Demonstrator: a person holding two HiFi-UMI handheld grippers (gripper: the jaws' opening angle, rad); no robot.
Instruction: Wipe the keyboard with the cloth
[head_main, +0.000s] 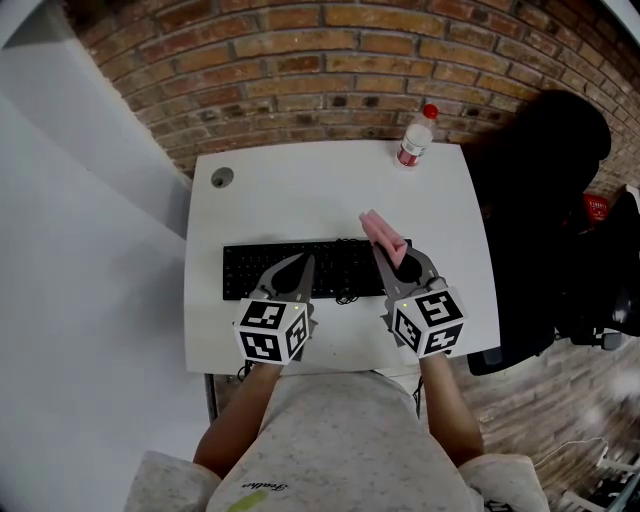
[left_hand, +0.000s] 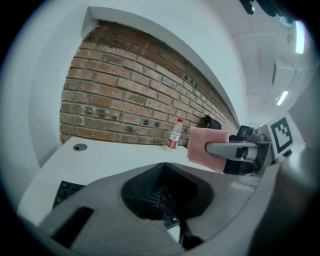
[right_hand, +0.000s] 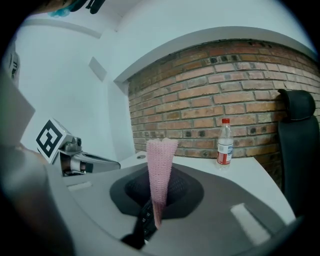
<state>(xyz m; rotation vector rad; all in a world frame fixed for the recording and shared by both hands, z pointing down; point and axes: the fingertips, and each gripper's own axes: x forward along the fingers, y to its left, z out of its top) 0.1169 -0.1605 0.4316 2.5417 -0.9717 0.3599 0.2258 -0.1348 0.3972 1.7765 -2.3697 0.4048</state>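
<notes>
Counted on the white rectangular table (head_main: 300, 190): one long black keyboard (head_main: 330, 262), one clear plastic bottle (head_main: 415, 137) with a red cap and red label, one round cable hole (head_main: 222, 178). Held above it: one pink knitted cloth (head_main: 383, 237). Two grippers, one per hand.

Keyboard lying parallel to the near edge and close to it, starting near the left edge and ending short of the right edge. Bottle upright at the far edge, toward the far right corner. Cable hole by the far left corner. Broad bare tabletop between keyboard and far edge, with nothing standing there. Bare margin at the keyboard's right end too. Beyond the far edge, a brick wall (head_main: 300, 60); against the right edge, one black office chair (head_main: 540, 180).

Left gripper (head_main: 300, 265) over the keyboard's middle, tips pressed together with nothing between them, only keys showing below through the gap behind the tips. Right gripper (head_main: 392, 258) over the keyboard's right end, pinching the cloth, which stands folded between the closed tips (right_hand: 160, 175) and sticks out past them toward the far edge. Impossible to tell whether the cloth touches the keys.

Both bare forearms (head_main: 235, 425) reaching in from the near edge, side by side, marker cubes toward the body, jaws pointing at the far edge
</notes>
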